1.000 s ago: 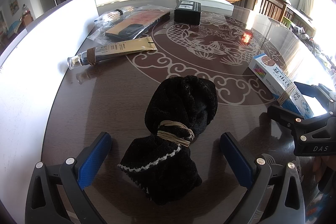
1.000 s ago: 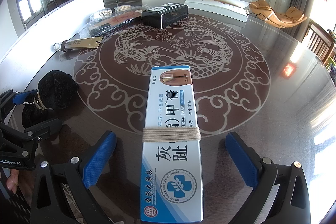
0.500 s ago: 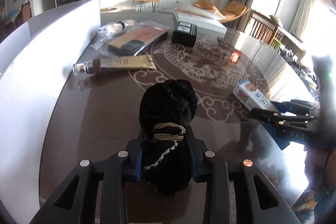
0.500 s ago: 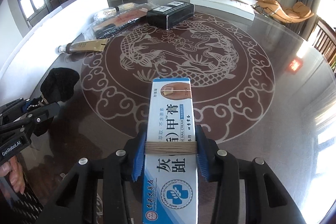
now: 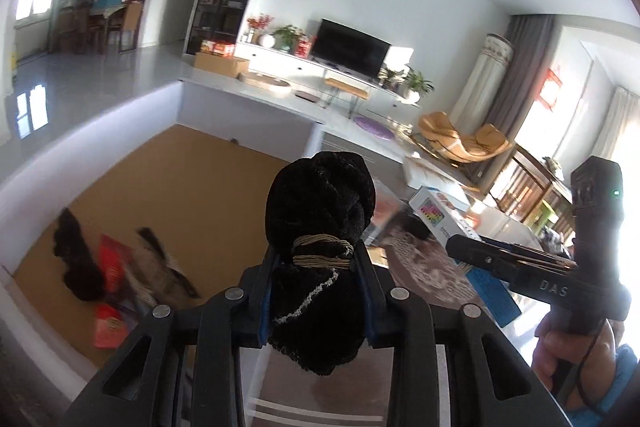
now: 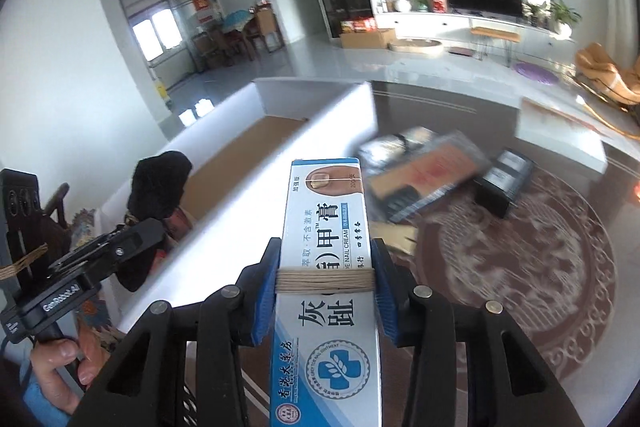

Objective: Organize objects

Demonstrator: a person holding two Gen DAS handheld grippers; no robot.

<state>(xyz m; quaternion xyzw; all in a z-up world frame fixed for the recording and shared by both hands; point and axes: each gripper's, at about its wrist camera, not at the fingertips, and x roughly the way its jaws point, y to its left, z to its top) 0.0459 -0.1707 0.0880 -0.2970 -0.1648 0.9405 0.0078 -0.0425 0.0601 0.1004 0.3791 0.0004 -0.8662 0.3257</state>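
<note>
The left gripper is closed on a black sock bundle tied with tan string, its blue pads pressing both sides, held in the air above the white-walled box at the table's left edge. The right gripper is clamped on a blue and white ointment box, also string-wrapped, lifted over the table near the white box's wall. Its print reads "NAIL CREAM" and "GREY TOE NAIL OINTMENT" among Chinese characters. One gripper body reads "DAS", the other "GenRobot.AI". Things on the white box's brown floor are blurred: dark fabric, something red. A plastic packet and a black carton near the table's far edge are smeared, their labels unreadable.
</note>
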